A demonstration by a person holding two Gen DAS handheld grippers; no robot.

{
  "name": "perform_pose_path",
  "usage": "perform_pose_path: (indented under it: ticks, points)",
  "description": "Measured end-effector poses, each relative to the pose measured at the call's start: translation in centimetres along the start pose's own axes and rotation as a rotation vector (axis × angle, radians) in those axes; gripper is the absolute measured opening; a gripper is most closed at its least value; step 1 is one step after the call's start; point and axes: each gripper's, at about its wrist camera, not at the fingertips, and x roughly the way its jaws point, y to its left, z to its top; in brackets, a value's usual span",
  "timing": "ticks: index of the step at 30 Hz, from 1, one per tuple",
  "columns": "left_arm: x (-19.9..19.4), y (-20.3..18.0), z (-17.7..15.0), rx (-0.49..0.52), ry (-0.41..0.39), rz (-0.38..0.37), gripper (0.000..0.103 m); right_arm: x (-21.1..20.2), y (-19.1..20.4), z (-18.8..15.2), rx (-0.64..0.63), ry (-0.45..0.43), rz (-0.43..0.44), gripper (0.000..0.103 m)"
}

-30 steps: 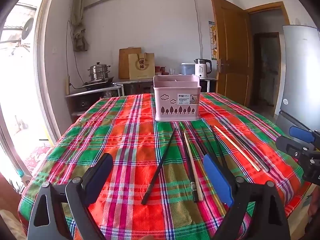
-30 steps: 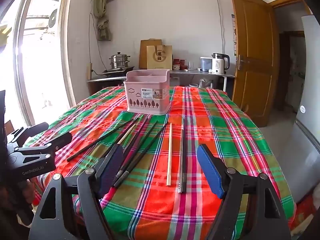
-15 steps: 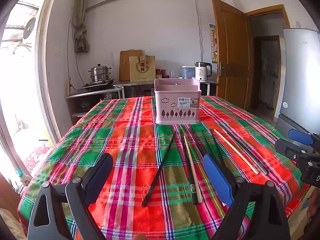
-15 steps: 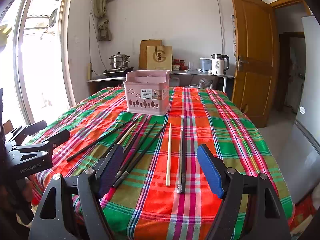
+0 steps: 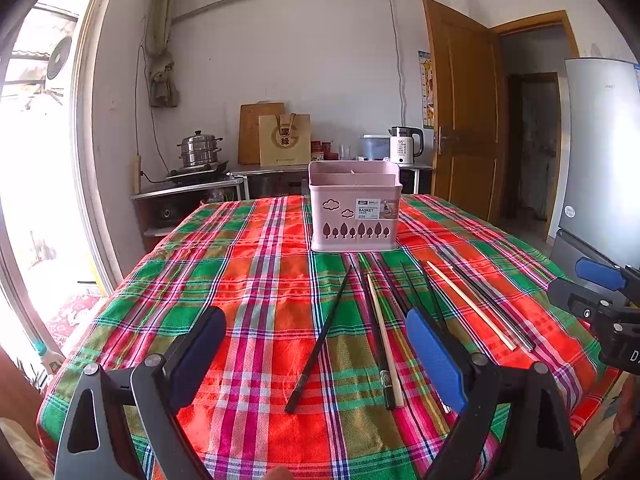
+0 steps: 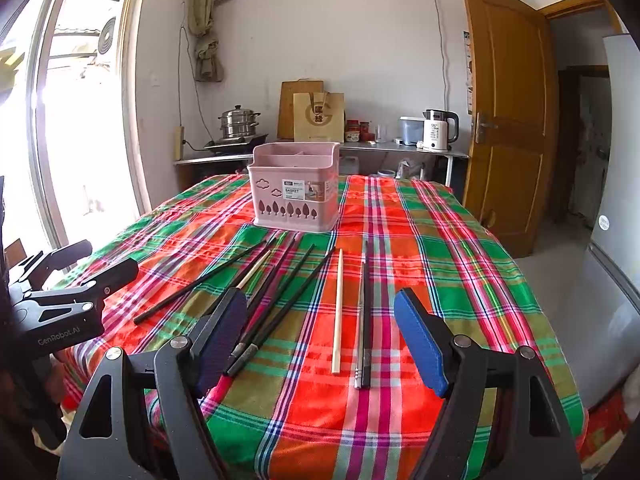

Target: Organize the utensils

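A pink utensil basket (image 5: 354,208) (image 6: 295,196) stands upright on the plaid tablecloth (image 5: 248,280) (image 6: 440,264). Several chopsticks lie in front of it: a lone black one (image 5: 320,336) (image 6: 200,282), a black bunch with a pale one (image 5: 384,336) (image 6: 276,300), a pale wooden one (image 5: 468,304) (image 6: 338,308) and a metal one with a black one (image 5: 496,308) (image 6: 362,316). My left gripper (image 5: 316,352) is open and empty above the near table edge. My right gripper (image 6: 320,336) is open and empty, hovering over the near ends of the chopsticks.
A counter behind the table holds a steel steamer pot (image 5: 199,152), a paper bag (image 5: 284,140) and a white kettle (image 5: 404,146). A wooden door (image 5: 460,120) and a fridge (image 5: 600,160) are at right. A bright window (image 5: 36,160) is at left.
Both grippers have shifted only slightly; the view has tilted up a little. Nothing on the table has moved.
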Motion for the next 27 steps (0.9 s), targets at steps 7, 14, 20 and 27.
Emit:
perform_pose_path:
  ticks: [7, 14, 20, 27]
  points:
    - [0.04, 0.04, 0.2, -0.001, 0.0, -0.005, 0.092, 0.08, 0.1, 0.02, -0.001, 0.001, -0.001, 0.076]
    - [-0.08, 0.15, 0.11, -0.008, 0.006, -0.011, 0.092, 0.08, 0.1, 0.02, -0.001, 0.001, -0.003, 0.076]
    - [-0.11, 0.11, 0.03, -0.006, 0.009, -0.016, 0.092, 0.09, 0.09, 0.0, -0.002, 0.001, -0.002, 0.076]
    - [-0.22, 0.09, 0.02, -0.008, 0.006, -0.016, 0.092, 0.12, 0.13, -0.01, -0.003, 0.002, -0.003, 0.076]
